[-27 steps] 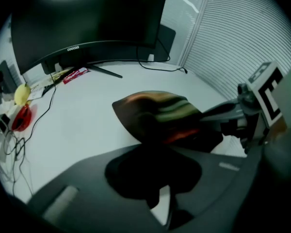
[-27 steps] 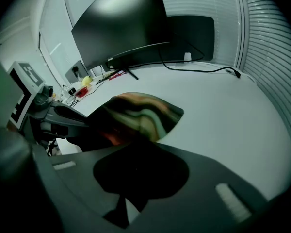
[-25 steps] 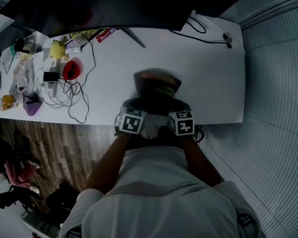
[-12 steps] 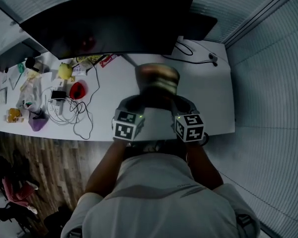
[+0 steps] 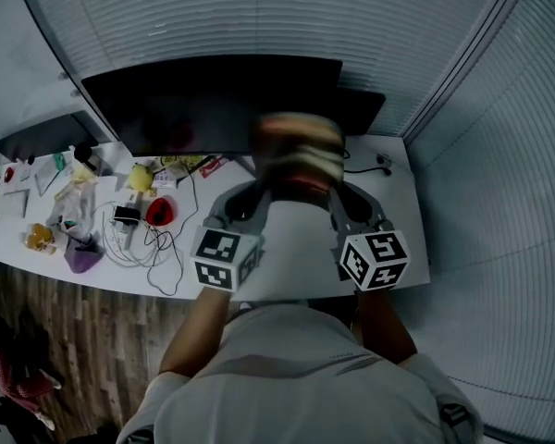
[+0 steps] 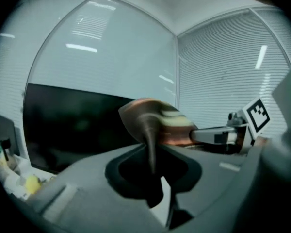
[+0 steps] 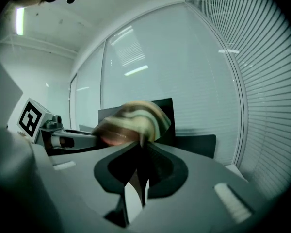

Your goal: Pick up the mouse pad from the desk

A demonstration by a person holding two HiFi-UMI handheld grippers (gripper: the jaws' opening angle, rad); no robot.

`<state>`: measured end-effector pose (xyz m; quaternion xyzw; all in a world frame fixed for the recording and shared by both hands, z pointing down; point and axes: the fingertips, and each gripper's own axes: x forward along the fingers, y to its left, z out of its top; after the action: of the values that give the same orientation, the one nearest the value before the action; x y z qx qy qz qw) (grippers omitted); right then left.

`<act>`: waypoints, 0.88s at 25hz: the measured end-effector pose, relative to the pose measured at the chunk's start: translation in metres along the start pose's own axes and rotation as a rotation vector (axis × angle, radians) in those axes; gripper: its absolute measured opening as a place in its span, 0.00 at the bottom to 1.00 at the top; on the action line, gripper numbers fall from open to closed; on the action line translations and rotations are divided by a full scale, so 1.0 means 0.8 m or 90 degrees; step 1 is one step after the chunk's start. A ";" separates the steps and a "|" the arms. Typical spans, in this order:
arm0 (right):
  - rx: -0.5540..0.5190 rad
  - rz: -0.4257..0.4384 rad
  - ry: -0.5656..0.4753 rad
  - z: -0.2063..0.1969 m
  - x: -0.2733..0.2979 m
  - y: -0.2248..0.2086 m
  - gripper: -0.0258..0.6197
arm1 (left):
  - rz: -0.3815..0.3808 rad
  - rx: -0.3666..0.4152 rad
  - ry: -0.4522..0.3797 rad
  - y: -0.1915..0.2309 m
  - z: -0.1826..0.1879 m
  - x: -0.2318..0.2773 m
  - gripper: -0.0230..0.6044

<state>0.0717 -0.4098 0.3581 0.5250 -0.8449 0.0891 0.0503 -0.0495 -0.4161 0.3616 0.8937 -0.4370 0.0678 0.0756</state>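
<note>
Mouse pad (image 5: 296,151) held aloft at frame centre, above the desk (image 5: 393,248), before the monitor (image 5: 213,100) | left gripper (image 5: 257,192) clamped on its left edge | right gripper (image 5: 339,197) clamped on its right edge

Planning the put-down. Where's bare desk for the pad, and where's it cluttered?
Bare: front centre of the desk, under the lifted mouse pad, and its right end between the monitor and the right edge, save a thin cable at the back. Crowded: the left end, with tangled cords, a red item, a yellow item and a purple item.
</note>
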 end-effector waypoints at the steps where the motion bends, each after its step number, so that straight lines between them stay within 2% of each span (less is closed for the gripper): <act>1: -0.008 0.005 -0.015 0.015 -0.006 0.004 0.10 | 0.004 0.009 -0.017 -0.003 0.014 -0.008 0.13; 5: -0.047 0.014 -0.071 0.061 -0.027 0.021 0.10 | 0.013 0.032 -0.060 -0.014 0.052 -0.033 0.13; 9: -0.065 0.021 -0.109 0.087 -0.041 0.033 0.10 | 0.019 0.038 -0.103 -0.018 0.079 -0.050 0.13; 13: -0.071 0.020 -0.117 0.093 -0.045 0.035 0.10 | 0.020 0.024 -0.117 -0.020 0.083 -0.050 0.13; 22: -0.060 0.015 -0.114 0.087 -0.053 0.026 0.10 | 0.015 0.019 -0.114 -0.033 0.080 -0.047 0.14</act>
<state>0.0724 -0.3779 0.2800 0.5178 -0.8555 0.0024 -0.0015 -0.0482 -0.3838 0.2899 0.8921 -0.4513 -0.0046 0.0220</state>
